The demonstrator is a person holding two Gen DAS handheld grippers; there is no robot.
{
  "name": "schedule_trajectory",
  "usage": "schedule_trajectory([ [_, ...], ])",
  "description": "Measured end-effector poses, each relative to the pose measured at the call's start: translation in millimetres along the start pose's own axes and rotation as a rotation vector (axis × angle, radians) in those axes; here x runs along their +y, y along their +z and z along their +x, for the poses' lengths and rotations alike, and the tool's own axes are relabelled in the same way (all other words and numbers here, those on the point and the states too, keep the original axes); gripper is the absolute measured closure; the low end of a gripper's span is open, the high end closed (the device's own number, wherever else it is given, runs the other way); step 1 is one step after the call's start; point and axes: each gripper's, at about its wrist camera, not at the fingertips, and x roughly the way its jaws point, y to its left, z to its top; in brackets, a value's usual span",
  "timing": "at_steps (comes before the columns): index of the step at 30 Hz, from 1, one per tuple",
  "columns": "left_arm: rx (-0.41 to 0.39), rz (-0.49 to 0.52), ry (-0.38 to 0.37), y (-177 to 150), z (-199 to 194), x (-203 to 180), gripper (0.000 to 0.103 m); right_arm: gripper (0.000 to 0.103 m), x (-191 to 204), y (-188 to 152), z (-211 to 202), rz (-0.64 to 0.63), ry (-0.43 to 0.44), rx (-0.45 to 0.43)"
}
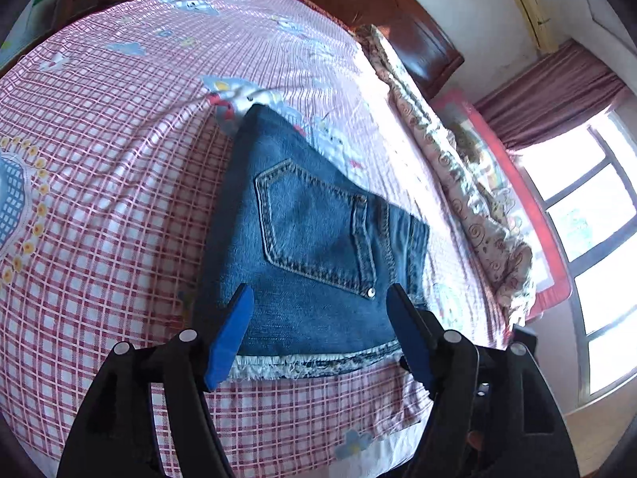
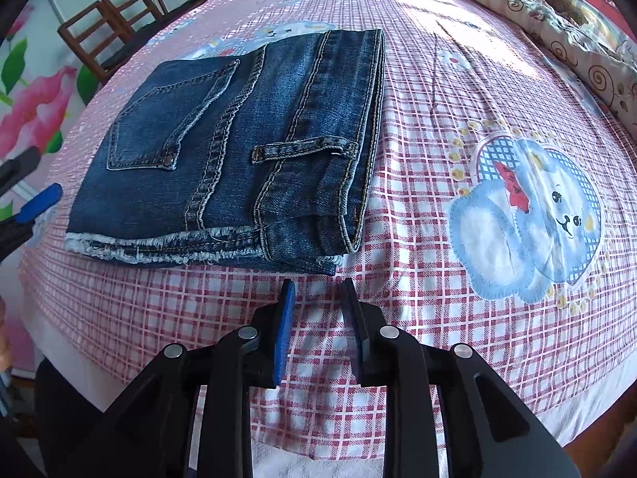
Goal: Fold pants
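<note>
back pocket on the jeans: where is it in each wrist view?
Left wrist: back pocket sits at picture centre, on top of the folded jeans, just beyond the open jaws of the left gripper.
Right wrist: back pocket is upper left, on the left part of the jeans.
Shared landmark: the frayed white hem along the jeans' near edge.

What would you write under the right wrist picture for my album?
Folded jeans lie on the pink checked bedsheet, back pocket up, while the right gripper waits just in front, slightly open and empty.
</note>
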Motion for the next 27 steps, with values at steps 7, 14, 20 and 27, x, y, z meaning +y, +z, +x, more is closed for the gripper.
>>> schedule_trajectory([
  [7, -0.010, -0.103, -0.068, -9, 12, 33, 0.037, 0.068, -46, -17, -27, 0.191, 0.164, -0.041],
  [14, -0.025, -0.094, -0.073, -11, 8, 35, 0.038, 0.068, -104, 4, -34, 0.451, 0.420, -0.108],
  [20, -0.025, -0.093, -0.072, -20, 10, 34, 0.038, 0.068, -102, 42, 4, 0.524, 0.518, -0.076],
  [27, -0.018, -0.093, -0.081, -19, 11, 34, 0.038, 0.068, -93, 69, 29, 0.477, 0.408, -0.039],
])
